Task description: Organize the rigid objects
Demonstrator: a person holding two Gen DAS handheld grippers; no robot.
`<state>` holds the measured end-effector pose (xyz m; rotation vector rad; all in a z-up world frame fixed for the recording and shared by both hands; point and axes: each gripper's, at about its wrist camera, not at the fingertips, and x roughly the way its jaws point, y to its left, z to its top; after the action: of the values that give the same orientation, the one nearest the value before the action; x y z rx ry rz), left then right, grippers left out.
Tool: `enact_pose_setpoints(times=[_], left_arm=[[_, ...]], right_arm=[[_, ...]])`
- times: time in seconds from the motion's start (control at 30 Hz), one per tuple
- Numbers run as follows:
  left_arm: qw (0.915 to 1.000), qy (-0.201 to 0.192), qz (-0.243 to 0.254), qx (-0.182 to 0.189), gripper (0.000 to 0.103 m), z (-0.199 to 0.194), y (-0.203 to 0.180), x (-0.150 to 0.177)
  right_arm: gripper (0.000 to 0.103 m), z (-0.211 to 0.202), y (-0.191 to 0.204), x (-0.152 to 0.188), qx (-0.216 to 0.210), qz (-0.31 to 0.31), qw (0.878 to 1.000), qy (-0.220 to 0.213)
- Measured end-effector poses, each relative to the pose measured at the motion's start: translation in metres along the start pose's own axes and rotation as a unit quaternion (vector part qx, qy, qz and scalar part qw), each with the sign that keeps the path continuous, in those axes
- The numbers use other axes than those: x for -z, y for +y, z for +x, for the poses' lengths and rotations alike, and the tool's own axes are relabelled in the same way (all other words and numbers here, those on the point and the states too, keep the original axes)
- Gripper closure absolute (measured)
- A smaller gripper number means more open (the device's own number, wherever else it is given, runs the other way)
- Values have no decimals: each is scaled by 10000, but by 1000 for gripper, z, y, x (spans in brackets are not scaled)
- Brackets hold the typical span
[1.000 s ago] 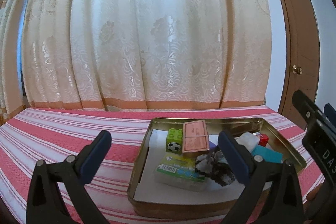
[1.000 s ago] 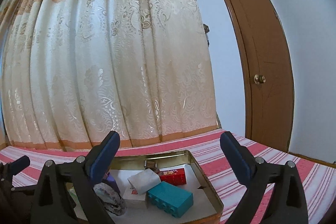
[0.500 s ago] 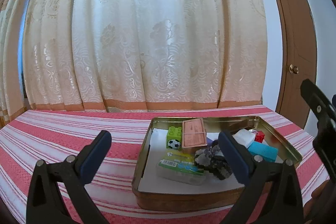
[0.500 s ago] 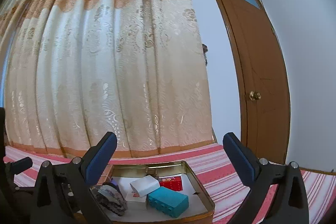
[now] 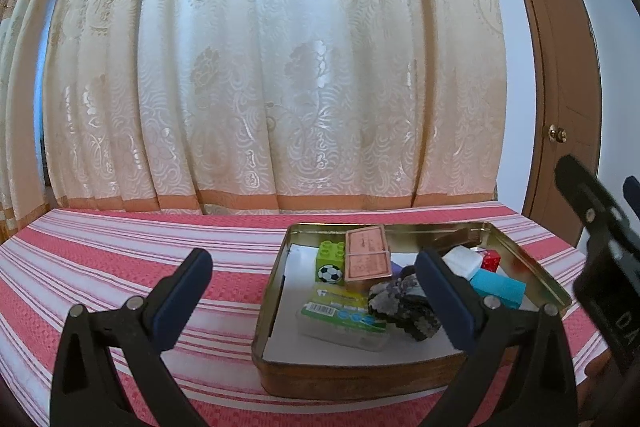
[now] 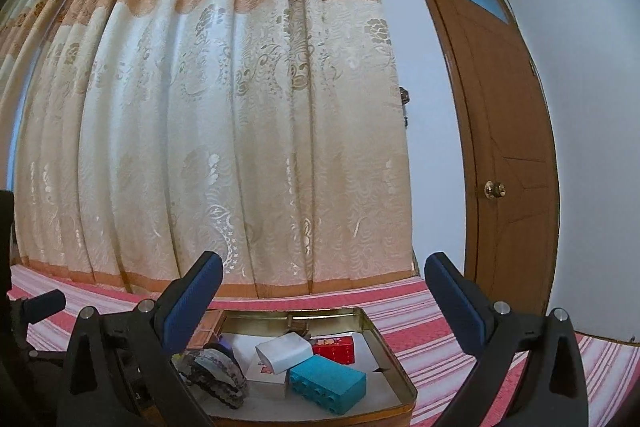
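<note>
A gold metal tin (image 5: 276,295) (image 6: 394,359) sits on the red-and-white striped cloth. It holds a green toy brick with a football (image 5: 330,265), a pink-brown box (image 5: 367,259), a clear plastic case with a green label (image 5: 344,321), a dark speckled rock (image 5: 404,307) (image 6: 218,375), a white block (image 5: 462,261) (image 6: 285,349), a teal brick (image 5: 498,289) (image 6: 328,383) and a red die-like box (image 5: 491,262) (image 6: 334,347). My left gripper (image 5: 310,291) is open and empty, just short of the tin. My right gripper (image 6: 320,297) hangs open and empty above the tin.
A cream and tan curtain (image 5: 280,67) hangs right behind the table. A brown door (image 6: 504,147) with a brass knob stands to the right. The striped cloth (image 5: 120,247) left of the tin is bare. The right gripper's black body (image 5: 600,239) shows at the left view's right edge.
The right wrist view has tilted upward and shows less of the tin and more curtain. The left gripper has backed off slightly, so the tin sits a little further away.
</note>
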<state>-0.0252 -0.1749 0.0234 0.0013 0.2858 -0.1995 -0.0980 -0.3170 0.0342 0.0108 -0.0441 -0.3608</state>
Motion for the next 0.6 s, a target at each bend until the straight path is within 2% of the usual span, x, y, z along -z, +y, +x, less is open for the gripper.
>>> enact_pose_setpoints(times=[0.6], left_arm=[[9998,77,-101,-180,0,-1,4,1]], right_arm=[[0,-1,2,1,-15,15,10000,0]])
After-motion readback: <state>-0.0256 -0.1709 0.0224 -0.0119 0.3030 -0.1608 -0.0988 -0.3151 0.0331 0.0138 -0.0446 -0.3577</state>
